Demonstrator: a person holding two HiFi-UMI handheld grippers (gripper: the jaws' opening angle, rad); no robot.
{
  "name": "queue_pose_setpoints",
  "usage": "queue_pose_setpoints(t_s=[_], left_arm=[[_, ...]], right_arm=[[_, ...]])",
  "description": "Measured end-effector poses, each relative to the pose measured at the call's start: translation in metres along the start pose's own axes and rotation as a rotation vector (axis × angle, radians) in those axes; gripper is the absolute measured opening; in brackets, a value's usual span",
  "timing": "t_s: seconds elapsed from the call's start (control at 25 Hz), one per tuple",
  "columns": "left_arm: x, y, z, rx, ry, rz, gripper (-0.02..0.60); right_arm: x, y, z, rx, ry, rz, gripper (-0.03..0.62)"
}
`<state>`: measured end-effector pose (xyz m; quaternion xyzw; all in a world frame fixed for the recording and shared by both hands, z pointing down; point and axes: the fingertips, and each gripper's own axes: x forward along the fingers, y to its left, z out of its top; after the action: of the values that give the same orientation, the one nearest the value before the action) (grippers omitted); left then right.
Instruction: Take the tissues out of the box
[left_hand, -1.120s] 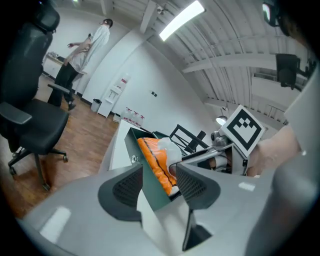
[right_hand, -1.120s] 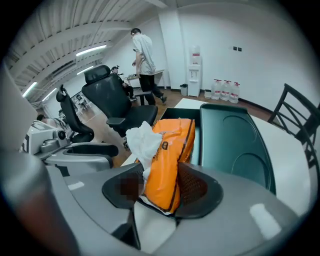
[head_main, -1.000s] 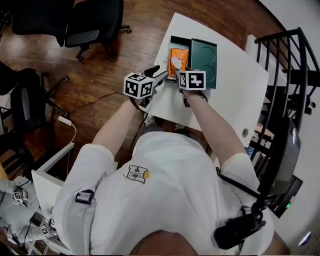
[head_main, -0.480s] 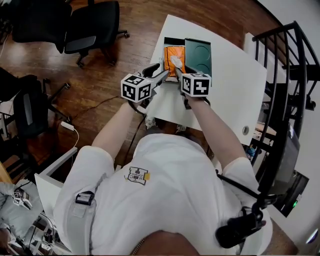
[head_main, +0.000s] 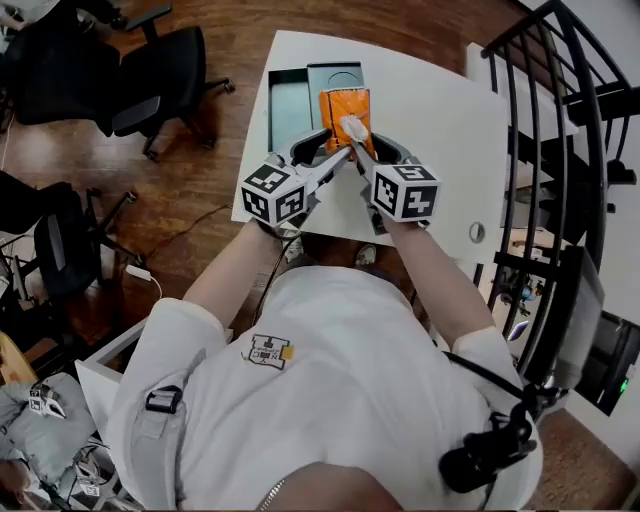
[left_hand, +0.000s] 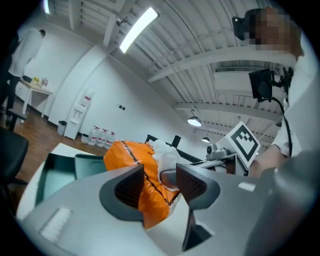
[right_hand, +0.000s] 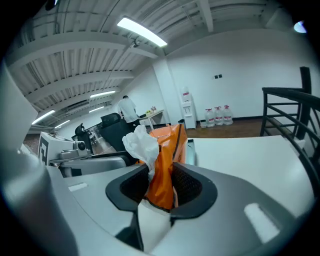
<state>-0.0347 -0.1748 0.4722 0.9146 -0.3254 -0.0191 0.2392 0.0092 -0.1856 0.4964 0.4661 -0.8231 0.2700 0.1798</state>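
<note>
Over the white table (head_main: 432, 105), left claw (left_hand: 155, 183) and right claw (right_hand: 160, 188) clamp crinkly orange pack (head_main: 344, 104).

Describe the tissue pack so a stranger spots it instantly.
Find the white table with the open dark green box. Held up just beside that box is the pack: the only bright orange thing, a white tissue poking out of it.

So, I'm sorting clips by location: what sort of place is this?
Probably an open office or lab workspace: rolling office chairs on a wood floor, a white table, and a water dispenser with spare bottles by the wall.
</note>
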Motion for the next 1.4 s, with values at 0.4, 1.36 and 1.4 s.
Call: queue_pose_setpoints(t_s=[0.4,1.36,1.4], left_arm=[[0.149,-0.135,-0.130,-0.057,0.247,-0.117,0.198],[0.109,-0.152,-0.189,-0.119,0.329,-0.039,0.198],[0.103,-0.156,-0.197,-0.118,0.347,-0.052,0.198]], right_arm=[[-0.114,-0.184,-0.111,0.143,0.114,-0.174,0.132],[-0.178,-0.206,-0.154,0.283,-0.166,-0.015,0.281],[-0.188,-0.203,-0.160,0.286,-0.181,-0.023,0.277]])
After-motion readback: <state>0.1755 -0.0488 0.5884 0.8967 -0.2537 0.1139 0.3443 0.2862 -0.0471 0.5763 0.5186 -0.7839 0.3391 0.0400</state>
